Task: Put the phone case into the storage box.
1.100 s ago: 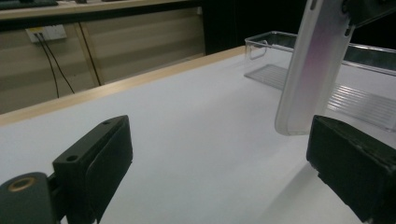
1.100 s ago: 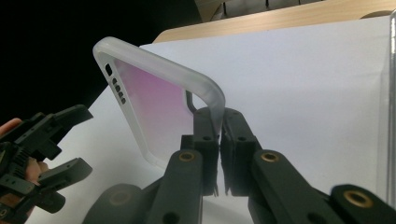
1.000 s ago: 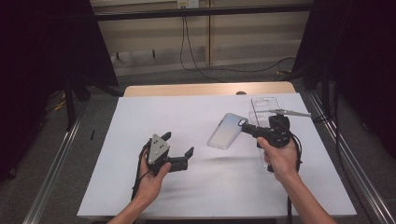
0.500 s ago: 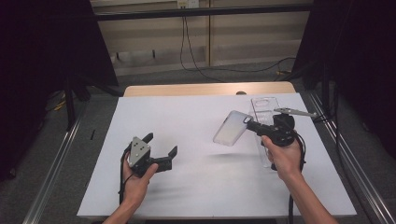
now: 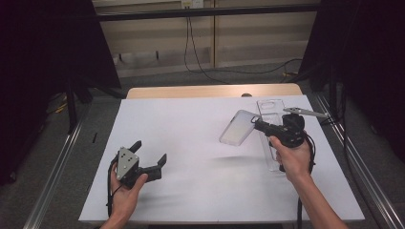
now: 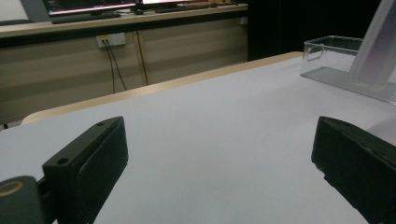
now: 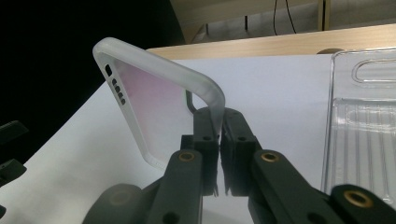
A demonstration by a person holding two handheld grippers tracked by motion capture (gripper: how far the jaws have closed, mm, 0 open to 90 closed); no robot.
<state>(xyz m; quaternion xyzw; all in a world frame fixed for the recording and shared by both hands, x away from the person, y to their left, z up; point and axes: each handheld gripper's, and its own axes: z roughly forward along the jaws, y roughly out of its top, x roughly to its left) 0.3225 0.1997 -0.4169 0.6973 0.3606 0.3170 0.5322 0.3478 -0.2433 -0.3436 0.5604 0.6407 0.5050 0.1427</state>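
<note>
A white table top [image 5: 200, 157] has wide bare room at its middle. The left gripper [image 5: 149, 159] rests low near the front-left edge, jaws spread wide and holding nothing. The right gripper [image 5: 254, 124] is pinched shut on one edge of a frosted, translucent phone case [image 5: 236, 129], lifted above the table's right half. The right gripper view reveals the case's rounded corners and small port holes. A clear ribbed plastic tray [image 5: 271, 125] lies just beside it, near the right edge

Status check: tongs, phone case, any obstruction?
Left tongs open, empty. Right tongs shut on phone case, held above table. Clear tray beside; path unobstructed.
</note>
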